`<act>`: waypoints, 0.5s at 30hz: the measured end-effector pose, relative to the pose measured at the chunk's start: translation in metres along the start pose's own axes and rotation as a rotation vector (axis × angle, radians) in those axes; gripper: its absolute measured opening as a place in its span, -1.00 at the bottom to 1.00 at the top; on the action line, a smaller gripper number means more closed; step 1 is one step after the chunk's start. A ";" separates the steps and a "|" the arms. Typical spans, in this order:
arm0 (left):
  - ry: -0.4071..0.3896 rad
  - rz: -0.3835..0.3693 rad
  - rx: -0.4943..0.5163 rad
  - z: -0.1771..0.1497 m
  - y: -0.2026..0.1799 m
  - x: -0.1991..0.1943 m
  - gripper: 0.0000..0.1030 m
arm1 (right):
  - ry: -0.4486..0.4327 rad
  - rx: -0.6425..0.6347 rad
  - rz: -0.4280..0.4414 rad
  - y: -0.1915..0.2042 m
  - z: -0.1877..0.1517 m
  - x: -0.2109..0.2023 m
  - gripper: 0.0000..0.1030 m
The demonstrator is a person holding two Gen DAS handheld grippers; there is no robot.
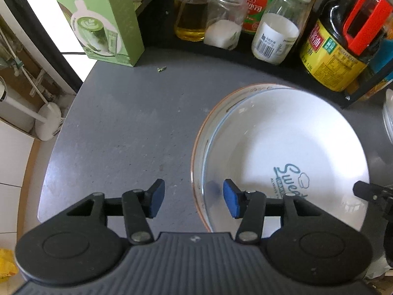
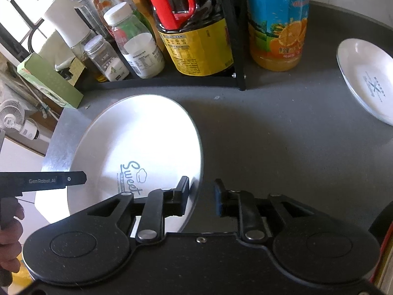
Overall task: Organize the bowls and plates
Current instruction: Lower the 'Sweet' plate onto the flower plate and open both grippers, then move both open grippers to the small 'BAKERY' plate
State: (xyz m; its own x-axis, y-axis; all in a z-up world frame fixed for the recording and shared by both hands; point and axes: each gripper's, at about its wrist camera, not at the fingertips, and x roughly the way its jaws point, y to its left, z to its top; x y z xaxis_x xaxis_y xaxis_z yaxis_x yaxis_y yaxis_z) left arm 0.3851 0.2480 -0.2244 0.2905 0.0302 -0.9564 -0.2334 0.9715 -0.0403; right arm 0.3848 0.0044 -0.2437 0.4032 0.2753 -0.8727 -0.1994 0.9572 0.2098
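A white "Sweet" plate [image 1: 289, 147] rests inside a larger brown-rimmed plate [image 1: 200, 137] on the grey table. My left gripper [image 1: 194, 198] is open, its jaws straddling the left rims of both plates without closing on them. In the right wrist view the same white plate [image 2: 137, 142] lies at the left, and my right gripper [image 2: 202, 194] is open with its jaws on either side of the plate's right rim. A smaller white plate [image 2: 366, 78] sits at the far right of the table.
A black rack [image 2: 235, 49] at the back holds a soy sauce jug [image 1: 343, 39], jars and bottles. An orange juice bottle [image 2: 277, 22] stands beside it. A green matcha box [image 1: 98, 17] stands at the back left. The table's left edge [image 1: 56, 135] drops to the floor.
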 end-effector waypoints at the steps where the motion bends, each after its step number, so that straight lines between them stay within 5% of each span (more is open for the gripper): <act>1: -0.001 -0.003 -0.003 0.000 0.001 0.000 0.00 | 0.002 0.005 0.004 0.000 -0.001 0.000 -0.45; 7: -0.017 0.005 -0.030 0.005 0.008 0.002 0.03 | 0.014 0.007 0.014 0.000 -0.009 0.012 -0.33; 15: -0.016 -0.027 -0.035 0.011 0.015 0.006 0.05 | 0.008 0.035 -0.031 -0.001 -0.008 0.020 0.06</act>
State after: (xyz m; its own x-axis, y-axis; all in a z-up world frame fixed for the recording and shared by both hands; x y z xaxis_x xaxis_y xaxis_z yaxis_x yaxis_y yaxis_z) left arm 0.3938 0.2654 -0.2280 0.3123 0.0077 -0.9500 -0.2572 0.9633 -0.0767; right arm 0.3860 0.0079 -0.2655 0.4019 0.2451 -0.8823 -0.1551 0.9678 0.1982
